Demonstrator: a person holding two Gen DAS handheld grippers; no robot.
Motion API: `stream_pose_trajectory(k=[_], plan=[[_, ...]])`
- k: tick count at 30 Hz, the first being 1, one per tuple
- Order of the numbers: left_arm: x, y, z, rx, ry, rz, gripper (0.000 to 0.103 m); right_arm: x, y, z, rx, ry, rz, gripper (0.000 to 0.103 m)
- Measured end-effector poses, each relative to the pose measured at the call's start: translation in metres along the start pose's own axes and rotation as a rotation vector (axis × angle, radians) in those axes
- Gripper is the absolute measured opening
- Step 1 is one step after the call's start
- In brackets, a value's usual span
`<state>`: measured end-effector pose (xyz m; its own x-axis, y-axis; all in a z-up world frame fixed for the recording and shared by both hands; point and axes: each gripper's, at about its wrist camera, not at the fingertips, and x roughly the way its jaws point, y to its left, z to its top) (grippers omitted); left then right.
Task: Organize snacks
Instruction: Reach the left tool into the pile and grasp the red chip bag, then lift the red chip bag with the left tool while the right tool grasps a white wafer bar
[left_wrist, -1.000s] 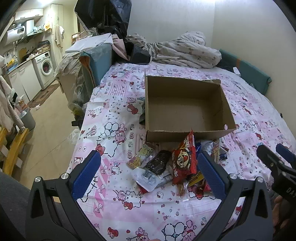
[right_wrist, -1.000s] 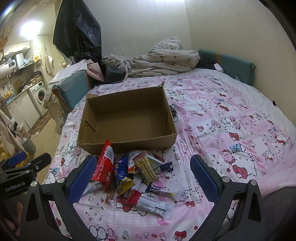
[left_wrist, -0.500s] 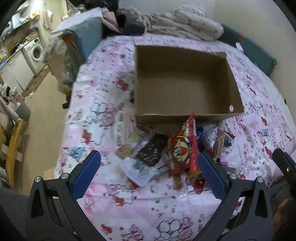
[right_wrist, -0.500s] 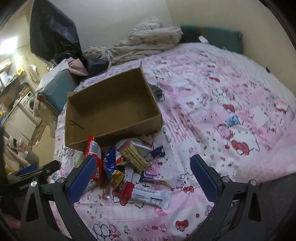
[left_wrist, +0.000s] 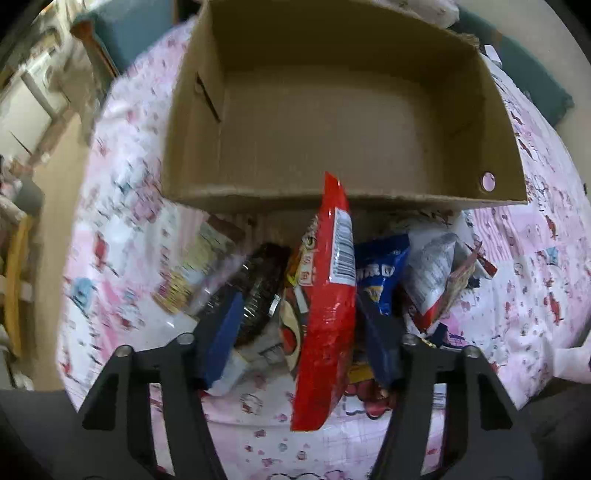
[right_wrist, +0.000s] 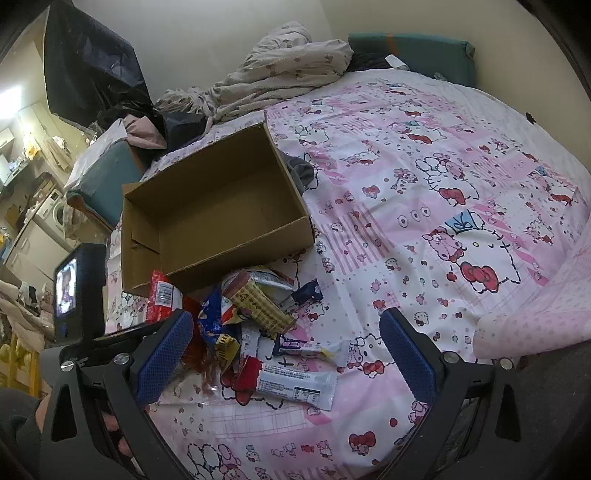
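Observation:
An empty cardboard box (left_wrist: 332, 195) lies on the pink patterned bed sheet (right_wrist: 424, 221), with a pile of snack packets against its near wall. My left gripper (left_wrist: 301, 336) points steeply down into the pile and its jaws are closing. An upright red snack bag (left_wrist: 325, 314) stands between them, and a dark cookie pack (left_wrist: 258, 291) lies by the left pad; the left pad is off the bag. A blue bag (left_wrist: 380, 273) lies to the right. My right gripper (right_wrist: 284, 354) hangs open above the pile, over a white bar wrapper (right_wrist: 295, 384) and a yellow wafer pack (right_wrist: 258, 306).
A rumpled blanket (right_wrist: 280, 62) and a teal cushion (right_wrist: 413, 51) lie at the bed's far end. A dark garment (right_wrist: 301, 173) sits beside the box's right wall. The bed's left edge drops to the floor (left_wrist: 51, 206). A small screen (right_wrist: 68, 284) shows at the left.
My left gripper has come down and forward onto the snack pile, and its jaws have narrowed around the red bag. The right gripper has tilted a little and stays open.

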<state>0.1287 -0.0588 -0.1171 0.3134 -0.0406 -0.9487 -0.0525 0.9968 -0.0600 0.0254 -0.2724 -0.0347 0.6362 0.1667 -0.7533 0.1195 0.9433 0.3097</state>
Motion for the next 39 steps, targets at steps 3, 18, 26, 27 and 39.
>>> stream_pose_trajectory(k=[3,18,26,27,39], plan=[[0.011,0.000,0.000,0.010,0.028,-0.022,0.033,0.002,0.002,0.001,-0.002,0.007,0.008,0.103],[-0.092,0.048,-0.027,-0.009,-0.055,-0.115,0.026,0.030,-0.029,-0.001,0.197,0.210,0.114,0.103],[-0.105,0.091,-0.040,-0.064,-0.112,-0.099,0.027,0.101,-0.032,-0.030,0.329,0.585,0.114,0.103],[-0.103,0.093,-0.041,-0.074,-0.106,-0.112,0.027,0.106,-0.027,-0.031,0.306,0.594,0.108,0.103],[-0.113,0.085,-0.041,-0.051,-0.148,-0.164,0.027,0.157,0.015,-0.045,0.065,0.643,-0.081,0.103]])
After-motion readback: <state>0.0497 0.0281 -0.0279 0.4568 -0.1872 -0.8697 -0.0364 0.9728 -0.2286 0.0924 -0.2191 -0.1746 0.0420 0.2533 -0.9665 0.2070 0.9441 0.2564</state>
